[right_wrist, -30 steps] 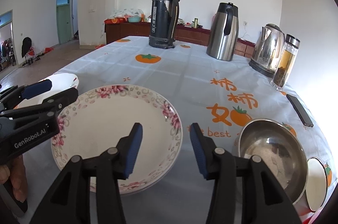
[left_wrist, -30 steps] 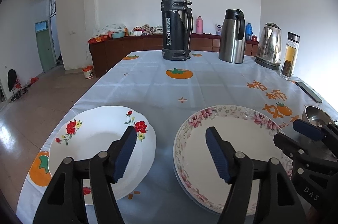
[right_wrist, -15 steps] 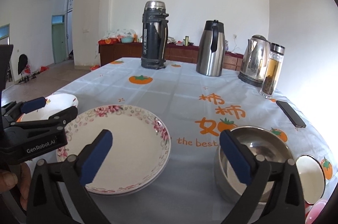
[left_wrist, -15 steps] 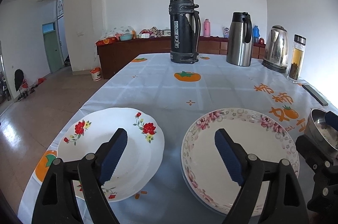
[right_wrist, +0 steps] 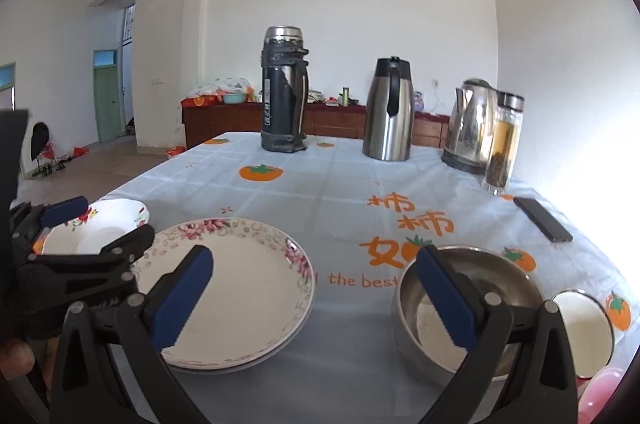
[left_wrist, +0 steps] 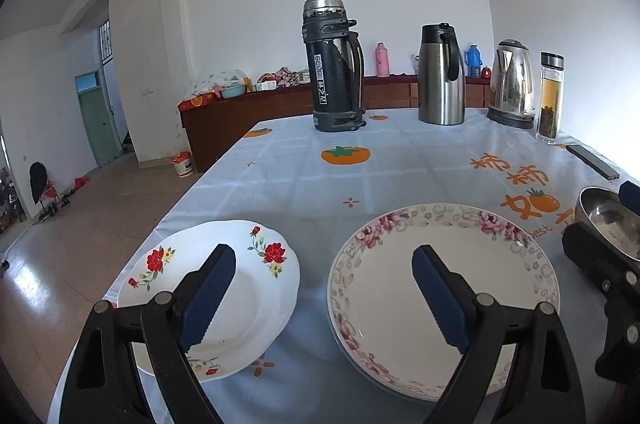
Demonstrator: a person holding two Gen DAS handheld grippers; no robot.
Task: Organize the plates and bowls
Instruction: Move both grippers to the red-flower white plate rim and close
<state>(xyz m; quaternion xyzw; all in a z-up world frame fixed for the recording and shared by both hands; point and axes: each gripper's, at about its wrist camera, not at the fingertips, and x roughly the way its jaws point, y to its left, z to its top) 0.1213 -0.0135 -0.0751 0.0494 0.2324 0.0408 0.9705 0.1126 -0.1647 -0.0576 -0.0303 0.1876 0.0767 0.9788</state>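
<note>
Both tools hover low over the near edge of the table (left_wrist: 400, 176), nothing gripped.

Left gripper (left_wrist: 320, 300): jaws have just been opening and now stand wide. Only cloth lies between them; one pad sits over the red-flower plate (left_wrist: 224, 284) at lower left of the left view, the other over the pink-rimmed plate (left_wrist: 440, 288) at lower centre-right.

Right gripper (right_wrist: 316, 300): jaws have just been opening, now at their widest, empty. One pad is over the pink-rimmed plate, the other over the steel bowl (right_wrist: 472, 304) at lower right of the right view. A small white-lined bowl (right_wrist: 580, 328) sits just beside the steel one, near the table's edge.

Risks, as I judge them:
- The pink-rimmed plate appears to rest on a second one. If you clamp the rim shallowly, only the top one may lift, or it may slide off.
- Glazed rims are slick; a tilted lift could let a plate slip.
- The two tools work close together over the same plate. Watch for collision.
- Nudging the steel bowl could push the small bowl off the edge.
</note>
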